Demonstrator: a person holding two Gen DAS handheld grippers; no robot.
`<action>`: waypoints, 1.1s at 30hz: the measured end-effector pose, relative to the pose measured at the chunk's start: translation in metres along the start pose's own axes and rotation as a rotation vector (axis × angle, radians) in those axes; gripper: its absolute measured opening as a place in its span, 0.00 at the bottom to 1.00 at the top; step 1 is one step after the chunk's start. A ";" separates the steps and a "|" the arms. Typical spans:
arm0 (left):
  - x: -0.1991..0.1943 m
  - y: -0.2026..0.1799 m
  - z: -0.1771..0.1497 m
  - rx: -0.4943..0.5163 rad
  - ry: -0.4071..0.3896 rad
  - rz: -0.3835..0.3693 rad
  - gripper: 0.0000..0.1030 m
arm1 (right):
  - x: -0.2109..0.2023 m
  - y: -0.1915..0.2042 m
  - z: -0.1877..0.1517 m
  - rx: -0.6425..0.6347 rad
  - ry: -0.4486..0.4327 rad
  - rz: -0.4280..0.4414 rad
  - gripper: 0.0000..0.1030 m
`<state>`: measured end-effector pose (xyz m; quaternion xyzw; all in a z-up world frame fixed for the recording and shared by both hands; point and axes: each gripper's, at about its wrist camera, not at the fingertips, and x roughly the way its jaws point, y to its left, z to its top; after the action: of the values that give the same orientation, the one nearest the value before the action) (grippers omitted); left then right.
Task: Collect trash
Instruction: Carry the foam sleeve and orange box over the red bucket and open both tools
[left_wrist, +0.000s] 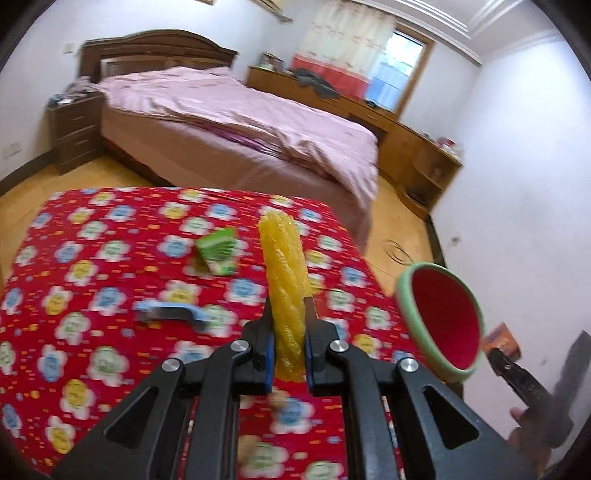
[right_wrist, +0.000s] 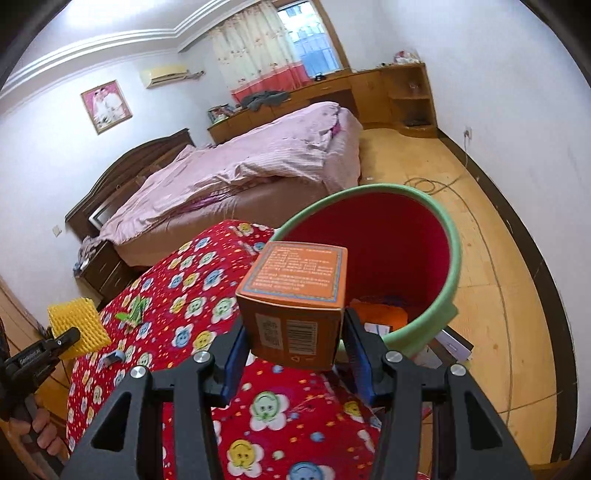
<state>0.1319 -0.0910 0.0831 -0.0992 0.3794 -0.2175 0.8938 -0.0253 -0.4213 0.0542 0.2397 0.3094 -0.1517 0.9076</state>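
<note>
The left gripper (left_wrist: 288, 332) has its jaws clamped on a yellow foam net sleeve (left_wrist: 286, 273), which looks feather-light, soft and squashy; it stands upright between them, gripped near its base. The right gripper (right_wrist: 295, 347) jaws pinch an orange cardboard box (right_wrist: 295, 295) by its flat sides: stiff, light, crushable. Just beyond gapes the green-rimmed red bin (right_wrist: 439, 314).

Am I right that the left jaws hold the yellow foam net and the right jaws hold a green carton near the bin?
Not quite: the right gripper holds an orange box, as the right wrist view shows. The green carton lies on the tablecloth. The rest is right.
</note>
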 end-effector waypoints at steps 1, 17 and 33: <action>0.004 -0.008 0.000 0.004 0.011 -0.017 0.11 | 0.001 -0.004 0.001 0.014 0.000 0.004 0.50; 0.073 -0.131 -0.009 0.176 0.139 -0.158 0.11 | 0.016 -0.059 0.020 0.116 0.000 0.003 0.51; 0.130 -0.188 -0.026 0.312 0.216 -0.192 0.12 | 0.038 -0.088 0.028 0.168 0.013 0.013 0.52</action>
<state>0.1339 -0.3183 0.0472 0.0287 0.4236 -0.3671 0.8277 -0.0203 -0.5151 0.0198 0.3181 0.3000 -0.1694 0.8832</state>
